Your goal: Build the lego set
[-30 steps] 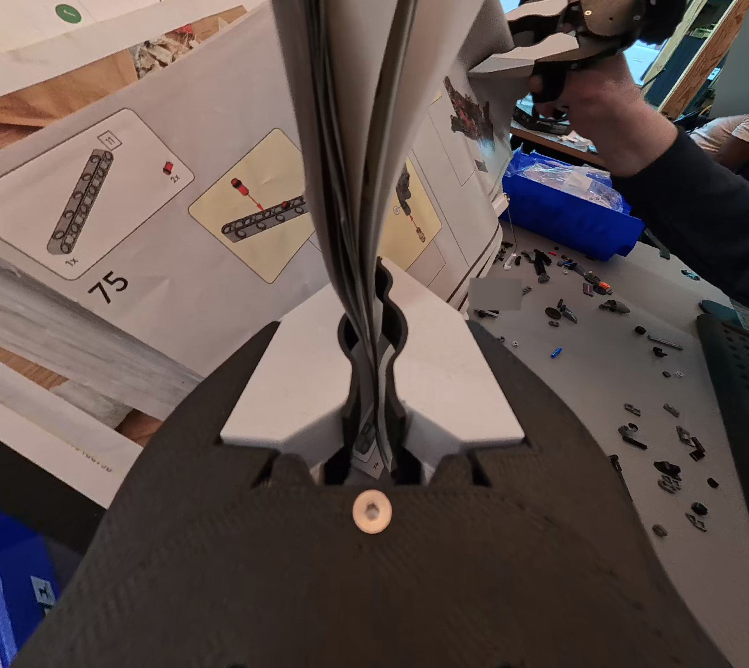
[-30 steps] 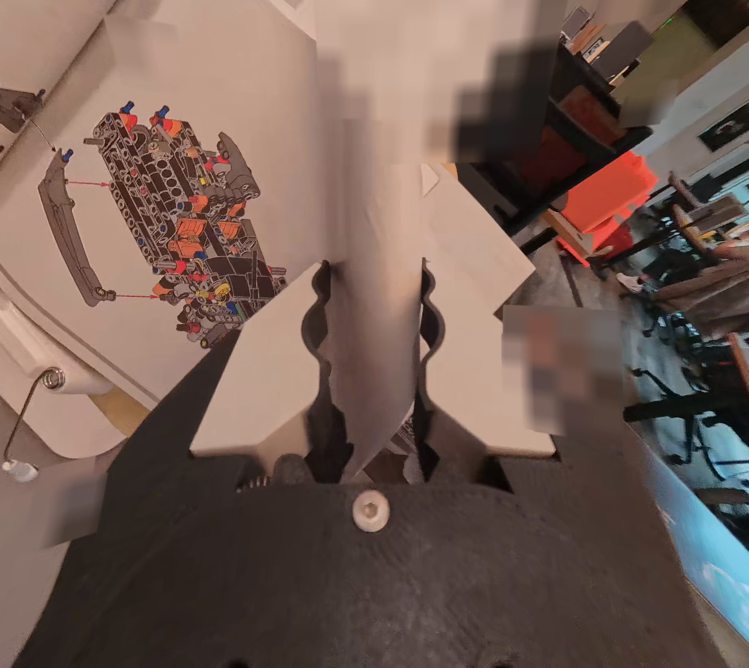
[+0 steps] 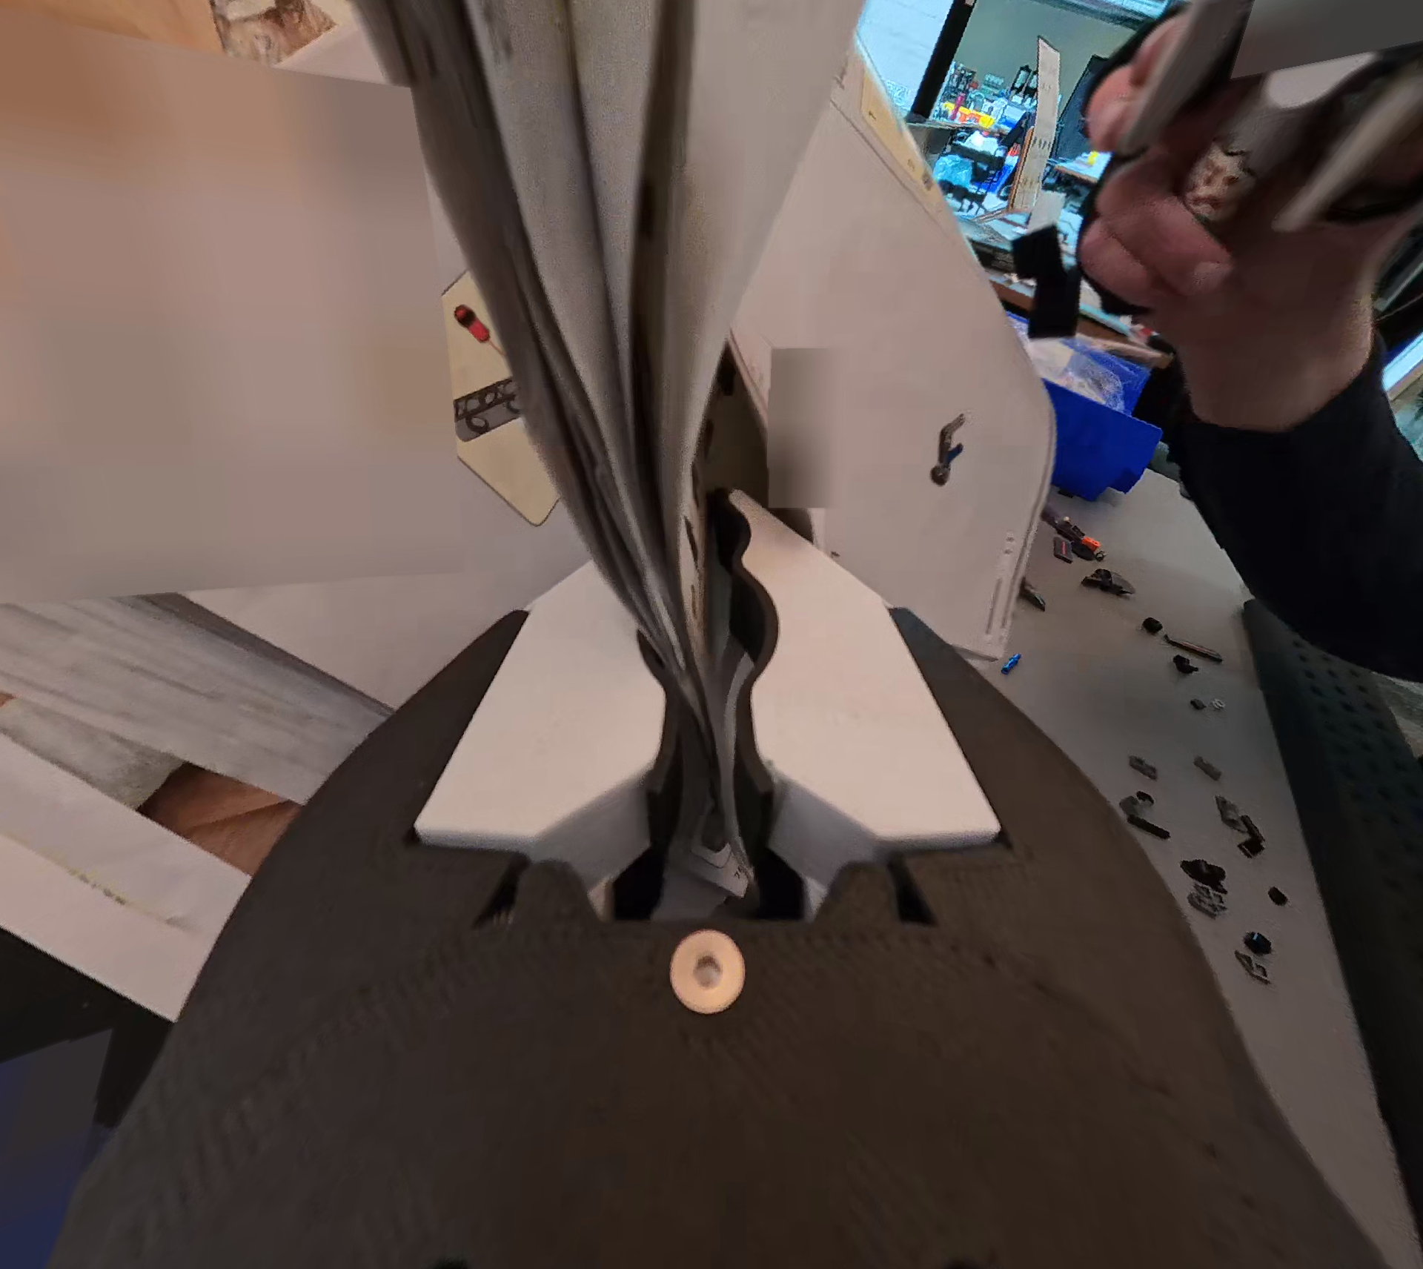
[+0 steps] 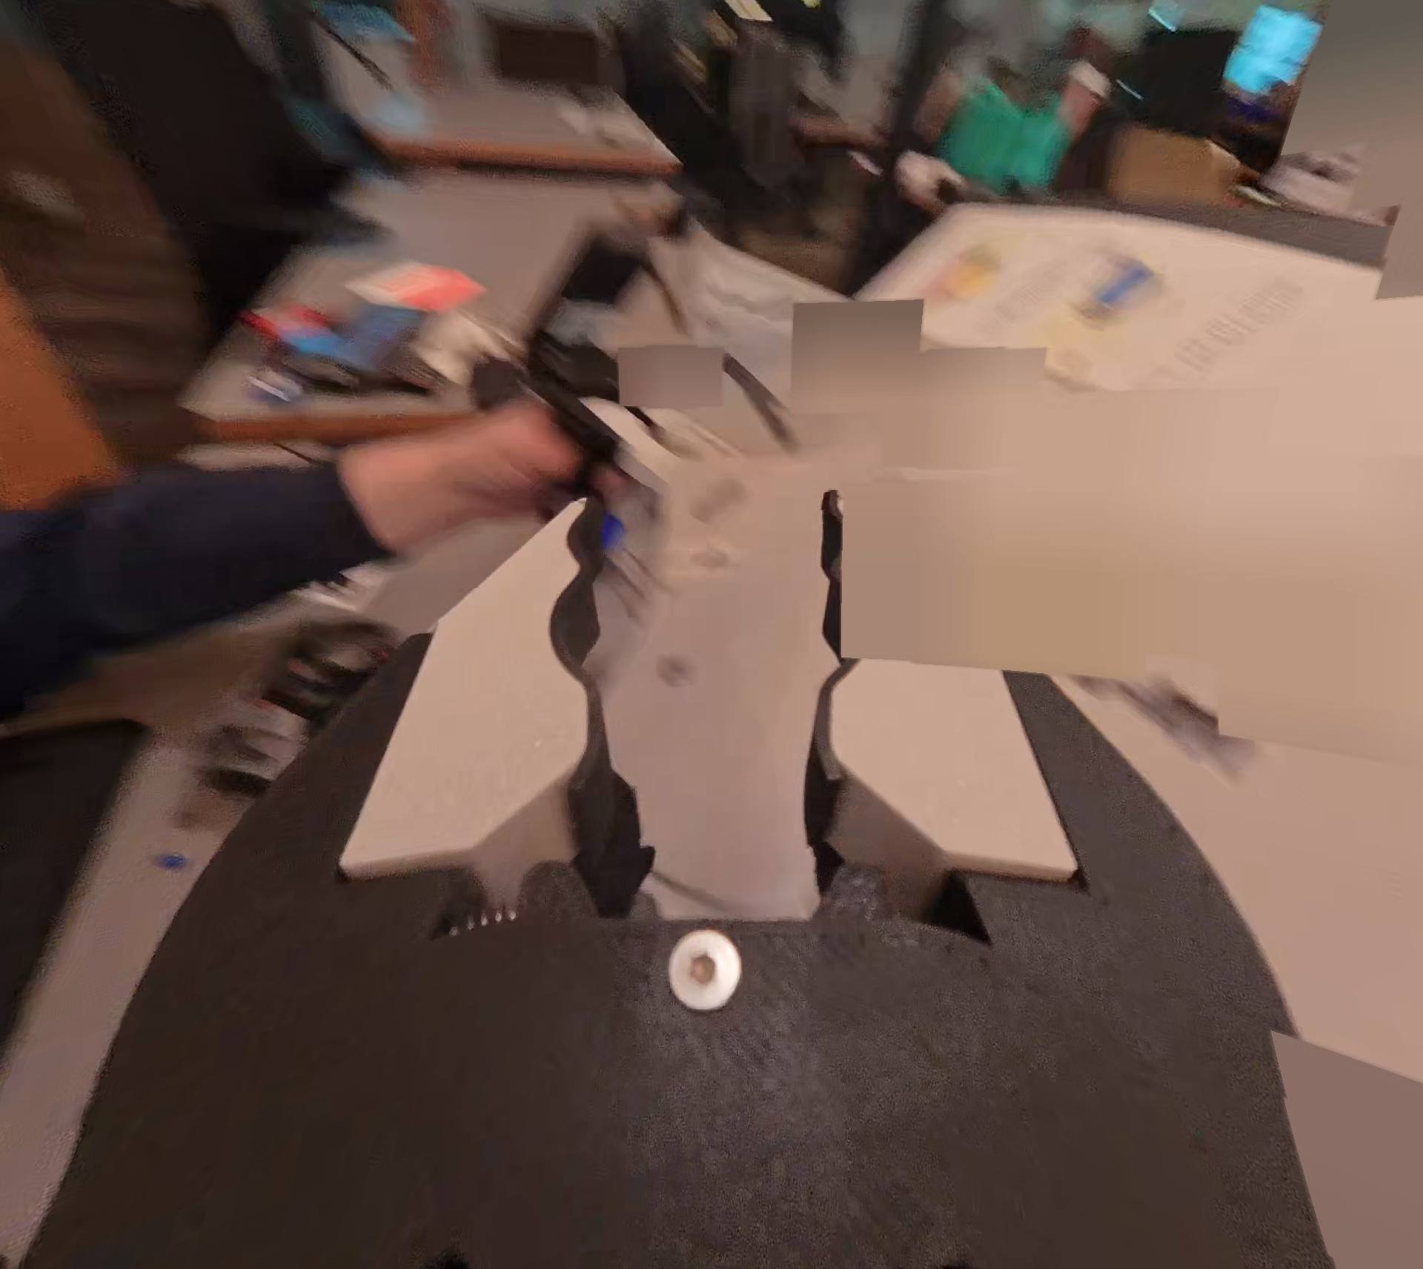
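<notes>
Booklet pages (image 3: 601,308) clamped inside left tool (image 3: 704,693)

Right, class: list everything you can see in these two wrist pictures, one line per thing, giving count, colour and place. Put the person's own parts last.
Instruction booklet: one, white pages, clamped upright in the left hand-held gripper.
Loose page: one, white, curving right of the booklet.
Lego pieces: many, mostly black, scattered on the table at right.
Table: one, grey, under the pieces.
Bin: one, blue, behind the page.
Left hand-held gripper: one, black with white fingers, shut on the booklet.
Right hand-held gripper: one, black and white, jaws apart; view blurred.
Hand: one, dark sleeve, upper right.
</notes>
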Demonstrator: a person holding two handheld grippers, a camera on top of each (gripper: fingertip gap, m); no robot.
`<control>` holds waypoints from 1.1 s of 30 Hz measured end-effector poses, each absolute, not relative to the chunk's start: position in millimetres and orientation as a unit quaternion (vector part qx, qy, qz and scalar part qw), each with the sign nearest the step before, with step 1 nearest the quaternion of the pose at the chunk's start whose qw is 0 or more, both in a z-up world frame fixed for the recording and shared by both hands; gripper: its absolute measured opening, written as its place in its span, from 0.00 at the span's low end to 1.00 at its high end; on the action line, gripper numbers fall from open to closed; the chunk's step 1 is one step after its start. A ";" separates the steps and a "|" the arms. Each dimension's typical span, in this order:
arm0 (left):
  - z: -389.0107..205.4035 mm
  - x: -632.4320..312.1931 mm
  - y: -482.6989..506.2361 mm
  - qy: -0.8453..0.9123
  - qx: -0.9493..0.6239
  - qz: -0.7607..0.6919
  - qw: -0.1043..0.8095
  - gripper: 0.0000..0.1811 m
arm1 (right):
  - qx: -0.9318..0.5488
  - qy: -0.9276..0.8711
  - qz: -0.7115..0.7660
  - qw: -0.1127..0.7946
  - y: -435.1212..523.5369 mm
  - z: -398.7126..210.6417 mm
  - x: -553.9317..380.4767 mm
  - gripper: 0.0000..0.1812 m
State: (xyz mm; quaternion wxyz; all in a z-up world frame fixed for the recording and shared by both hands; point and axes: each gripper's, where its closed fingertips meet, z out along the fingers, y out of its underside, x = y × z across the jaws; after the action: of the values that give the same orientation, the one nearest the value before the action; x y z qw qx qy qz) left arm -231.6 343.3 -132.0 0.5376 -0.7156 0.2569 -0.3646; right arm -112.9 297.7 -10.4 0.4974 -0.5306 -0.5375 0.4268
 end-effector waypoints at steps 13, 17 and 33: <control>-114.0 -233.0 326.5 0.238 -0.639 -0.519 0.516 0.22 | -0.612 -0.627 0.240 0.418 332.7 -110.3 -118.6 0.17; -102.1 -234.8 314.3 0.251 -0.599 -0.550 0.525 0.47 | -0.605 -0.629 0.185 0.452 337.8 -114.8 -143.8 0.15; -115.7 -235.3 300.5 0.286 -0.609 -0.537 0.509 0.58 | -0.614 -0.618 0.154 0.467 347.3 -116.7 -175.3 0.12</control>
State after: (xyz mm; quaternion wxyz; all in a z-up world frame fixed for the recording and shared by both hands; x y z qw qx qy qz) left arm -235.3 300.5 -115.7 0.5089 -0.6089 0.2860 -0.5370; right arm -175.3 347.3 -116.7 0.4672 -0.6136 -0.6176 0.1543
